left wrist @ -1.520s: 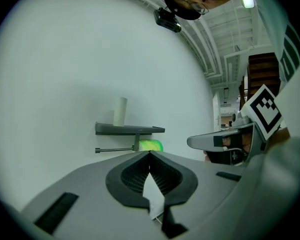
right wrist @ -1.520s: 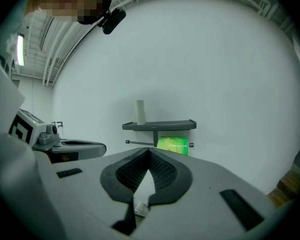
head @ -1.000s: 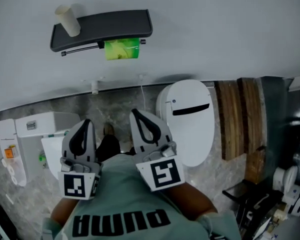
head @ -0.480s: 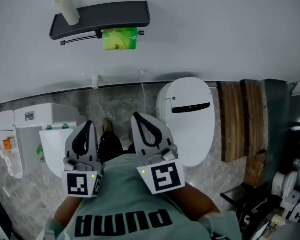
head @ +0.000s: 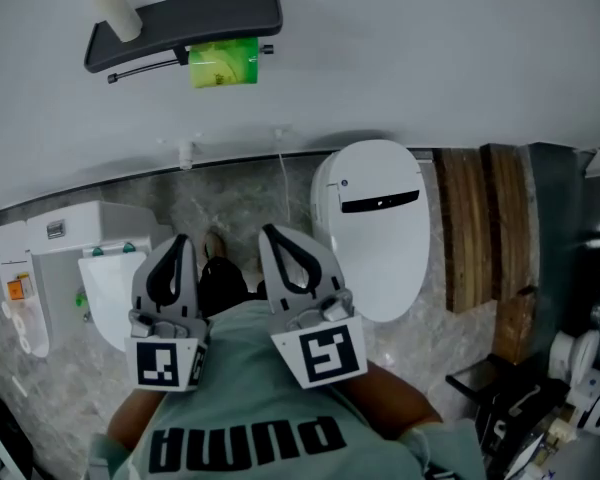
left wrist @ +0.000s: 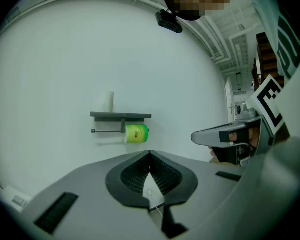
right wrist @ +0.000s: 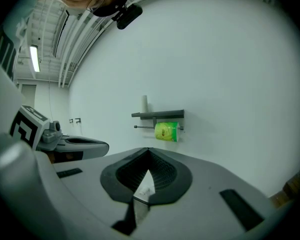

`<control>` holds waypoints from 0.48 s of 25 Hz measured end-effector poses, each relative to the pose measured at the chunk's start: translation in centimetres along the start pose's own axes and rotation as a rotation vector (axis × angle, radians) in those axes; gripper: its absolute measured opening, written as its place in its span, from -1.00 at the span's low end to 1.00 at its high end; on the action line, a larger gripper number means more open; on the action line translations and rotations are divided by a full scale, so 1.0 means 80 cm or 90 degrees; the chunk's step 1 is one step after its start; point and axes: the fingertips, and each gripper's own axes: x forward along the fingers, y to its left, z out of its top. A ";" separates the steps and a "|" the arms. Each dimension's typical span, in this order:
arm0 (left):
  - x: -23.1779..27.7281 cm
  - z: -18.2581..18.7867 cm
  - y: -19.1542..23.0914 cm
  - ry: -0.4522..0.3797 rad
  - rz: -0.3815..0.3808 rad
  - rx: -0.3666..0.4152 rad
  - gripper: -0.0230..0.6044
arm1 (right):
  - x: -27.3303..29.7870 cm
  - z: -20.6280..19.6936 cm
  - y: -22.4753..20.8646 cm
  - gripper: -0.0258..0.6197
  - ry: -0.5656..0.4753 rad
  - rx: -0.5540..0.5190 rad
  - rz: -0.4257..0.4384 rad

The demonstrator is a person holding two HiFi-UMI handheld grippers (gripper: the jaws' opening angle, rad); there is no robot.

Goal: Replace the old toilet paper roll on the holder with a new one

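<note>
My pale green T-shirt [head: 240,393] carries large dark block lettering across the chest. My left tool [head: 178,243] and my right tool [head: 272,233] look alike: smooth grey plastic shells tapering to a rounded point, each with a black teardrop-shaped hollow lined with ribbed black pads, and narrow black slots in the flanks. Behind each sits a white cube printed with black square markers: the left cube [head: 165,365] and the right cube [head: 320,355].
</note>
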 end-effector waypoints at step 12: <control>0.001 0.000 0.003 0.002 0.003 0.001 -0.92 | 0.000 0.003 0.004 -0.91 -0.004 -0.007 0.010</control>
